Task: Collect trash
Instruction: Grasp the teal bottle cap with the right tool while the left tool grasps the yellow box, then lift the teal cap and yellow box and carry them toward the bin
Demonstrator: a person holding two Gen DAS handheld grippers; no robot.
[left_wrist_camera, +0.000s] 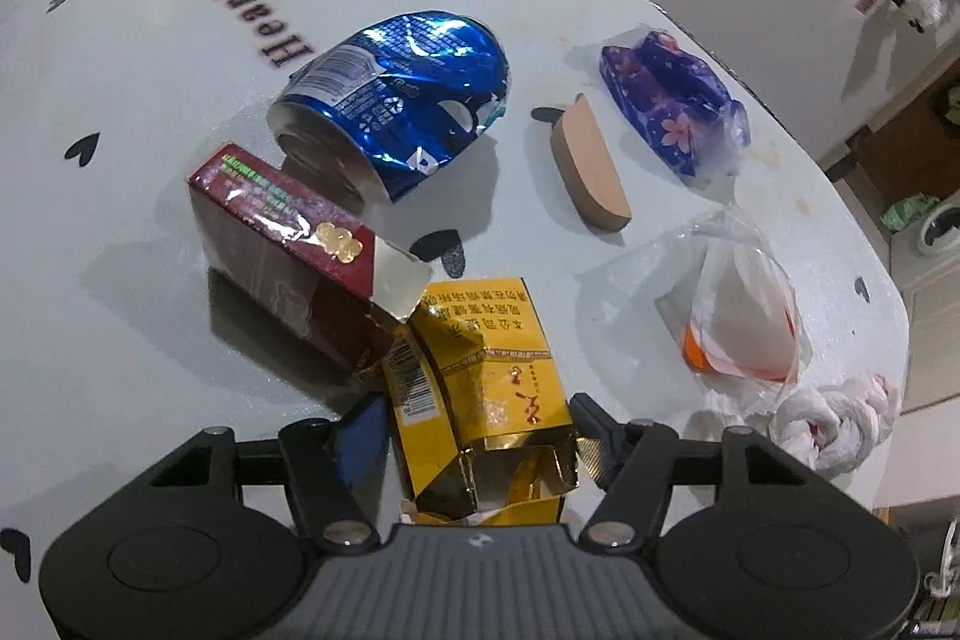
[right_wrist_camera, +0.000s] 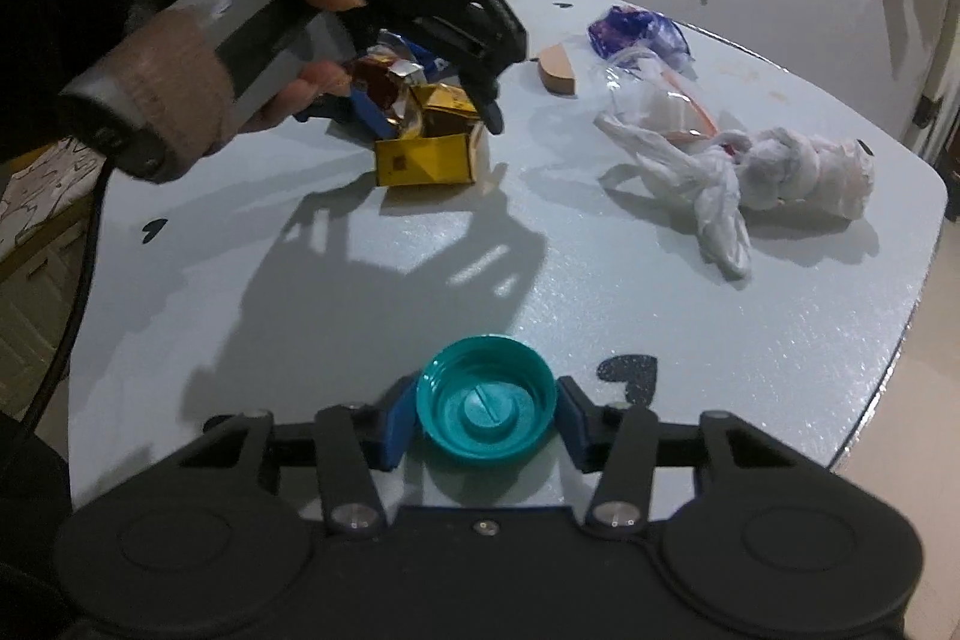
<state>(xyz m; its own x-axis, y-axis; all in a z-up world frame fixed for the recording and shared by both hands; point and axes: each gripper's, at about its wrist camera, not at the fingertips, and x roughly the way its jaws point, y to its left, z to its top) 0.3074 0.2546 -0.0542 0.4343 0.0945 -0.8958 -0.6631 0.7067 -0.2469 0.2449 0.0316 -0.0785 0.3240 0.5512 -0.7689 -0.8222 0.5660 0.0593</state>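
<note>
Nothing looks collected yet: all the trash still lies on the white table (left_wrist_camera: 150,160), and no bin is in view. Left to right there are one red box (left_wrist_camera: 282,244), one crushed blue can (left_wrist_camera: 402,100), one yellow carton (left_wrist_camera: 480,388), one tan wedge (left_wrist_camera: 591,166), one purple wrapper (left_wrist_camera: 672,106), two plastic bags and one teal cap (right_wrist_camera: 486,406). The left gripper (left_wrist_camera: 480,436) straddles the carton, its jaws half closed; whether the pads press cannot be told. The right gripper (right_wrist_camera: 485,427) brackets the cap, contact likewise unclear.

Both the left gripper (left_wrist_camera: 477,436) and right gripper (right_wrist_camera: 486,415) angle downward, jaws half-closed.
</note>
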